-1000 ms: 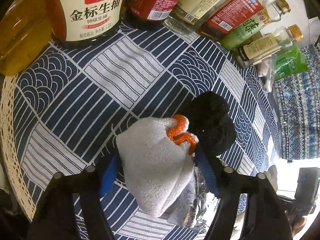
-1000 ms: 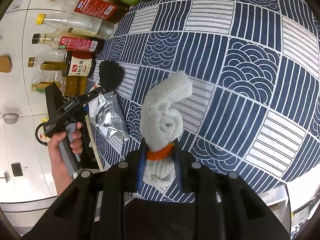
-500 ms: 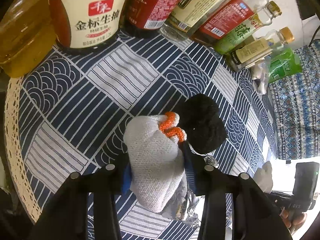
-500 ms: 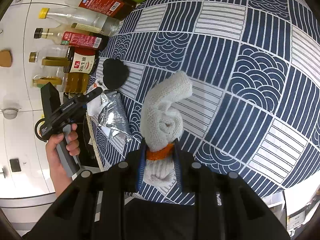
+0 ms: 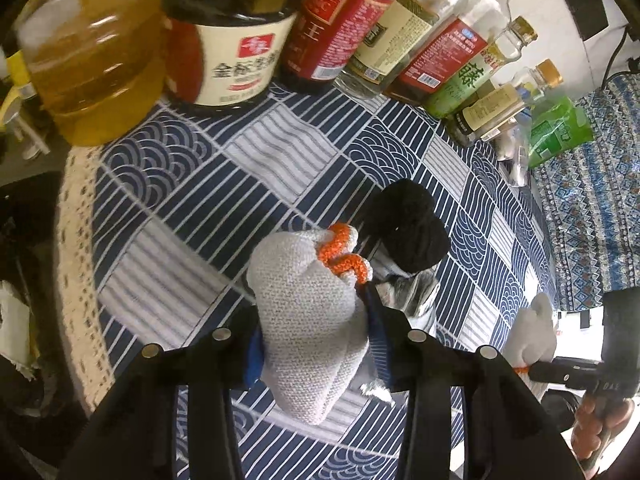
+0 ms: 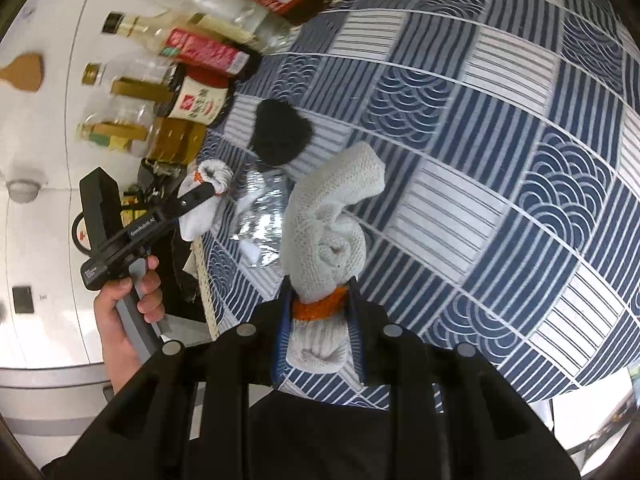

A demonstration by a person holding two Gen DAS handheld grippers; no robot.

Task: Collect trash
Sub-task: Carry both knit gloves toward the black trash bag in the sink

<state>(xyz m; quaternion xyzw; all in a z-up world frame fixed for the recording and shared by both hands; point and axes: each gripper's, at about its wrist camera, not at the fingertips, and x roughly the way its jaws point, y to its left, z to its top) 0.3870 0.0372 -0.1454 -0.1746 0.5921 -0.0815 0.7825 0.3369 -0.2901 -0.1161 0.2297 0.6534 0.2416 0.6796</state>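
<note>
My left gripper [image 5: 316,312] is shut on a white knit glove with an orange cuff [image 5: 308,320] and holds it above the blue patterned tablecloth [image 5: 192,200]. My right gripper [image 6: 320,312] is shut on a second white knit glove [image 6: 328,232], also held above the cloth. A black fuzzy ball [image 5: 408,228] lies on the cloth just beyond the left glove; it also shows in the right wrist view [image 6: 280,132]. A crumpled silver foil wrapper [image 6: 260,220] lies next to it, and part of the wrapper [image 5: 412,296] shows behind the left glove.
A row of sauce and oil bottles [image 5: 240,52] stands along the far edge of the table. A green packet [image 5: 556,132] lies at the far right. The cloth's lace edge [image 5: 76,280] runs at the left. A white cabinet front [image 6: 48,200] is beyond the table.
Both grippers have lifted and pulled back with their gloves. The left view now takes in more of the bottles and the table edge. The ball and wrapper have stayed put.
</note>
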